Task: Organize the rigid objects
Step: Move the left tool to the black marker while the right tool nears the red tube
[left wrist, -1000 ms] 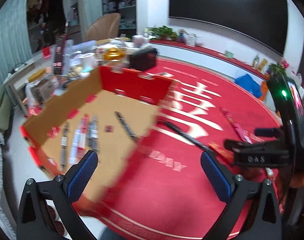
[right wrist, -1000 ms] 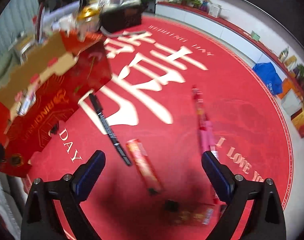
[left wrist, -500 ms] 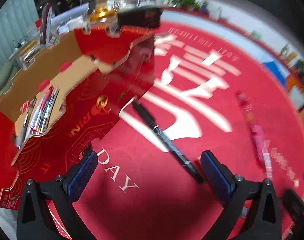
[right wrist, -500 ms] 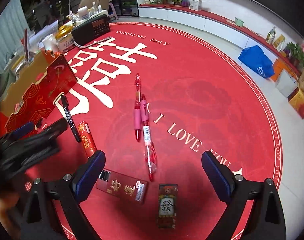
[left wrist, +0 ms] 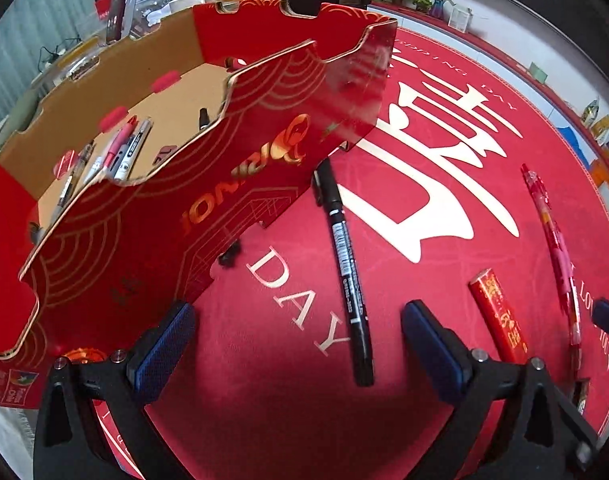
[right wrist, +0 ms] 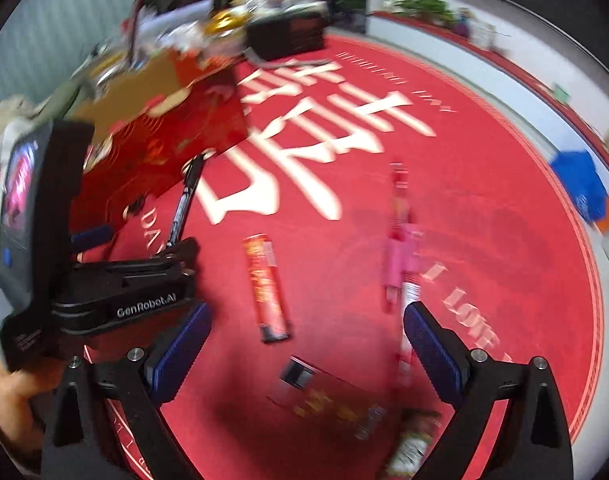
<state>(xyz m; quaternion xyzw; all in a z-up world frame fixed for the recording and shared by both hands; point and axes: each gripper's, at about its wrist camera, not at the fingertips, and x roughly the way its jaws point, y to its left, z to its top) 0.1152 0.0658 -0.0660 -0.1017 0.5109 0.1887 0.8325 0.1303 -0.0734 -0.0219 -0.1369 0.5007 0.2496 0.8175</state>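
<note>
Closer now than half a second back: my left gripper (left wrist: 296,354) hangs low over the black marker (left wrist: 346,268), fingers spread wide, empty. Marker lies on the red mat (left wrist: 444,240), its cap end touching the red box (left wrist: 176,200). Right gripper (right wrist: 306,350) is likewise wide apart over the red tube (right wrist: 266,286).

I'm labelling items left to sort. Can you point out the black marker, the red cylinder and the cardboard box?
black marker (left wrist: 346,268): left wrist view, middle of barrel.
red cylinder (left wrist: 500,316): left wrist view, middle of printed side.
cardboard box (left wrist: 208,216): left wrist view, red outer wall.
</note>
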